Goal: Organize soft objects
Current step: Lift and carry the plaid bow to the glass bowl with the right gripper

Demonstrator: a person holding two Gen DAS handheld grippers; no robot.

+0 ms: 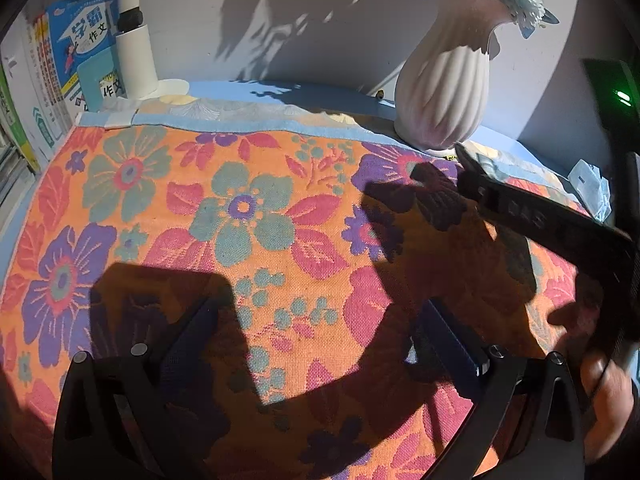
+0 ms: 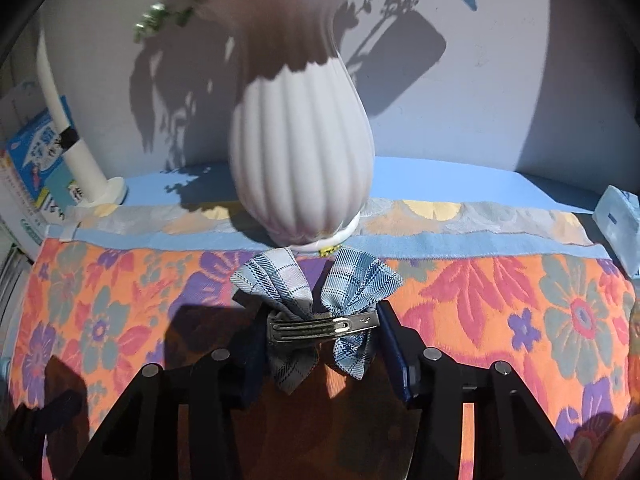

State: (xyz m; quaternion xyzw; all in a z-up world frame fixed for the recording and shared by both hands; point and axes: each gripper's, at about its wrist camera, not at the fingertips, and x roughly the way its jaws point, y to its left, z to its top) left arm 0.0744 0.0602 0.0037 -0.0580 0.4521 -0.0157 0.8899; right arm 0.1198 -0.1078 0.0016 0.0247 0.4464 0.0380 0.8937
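A blue plaid bow hair clip with a metal clasp sits between the fingers of my right gripper, which is shut on it and holds it just above the floral cloth, right in front of the vase. My left gripper stands open over the orange flowered cloth with nothing between its fingers. In the left wrist view the right gripper reaches in from the right, with a person's hand behind it.
A ribbed white vase with blue flowers stands at the cloth's far edge. A white lamp base and upright books are at the back left. A small tissue pack lies at the far right.
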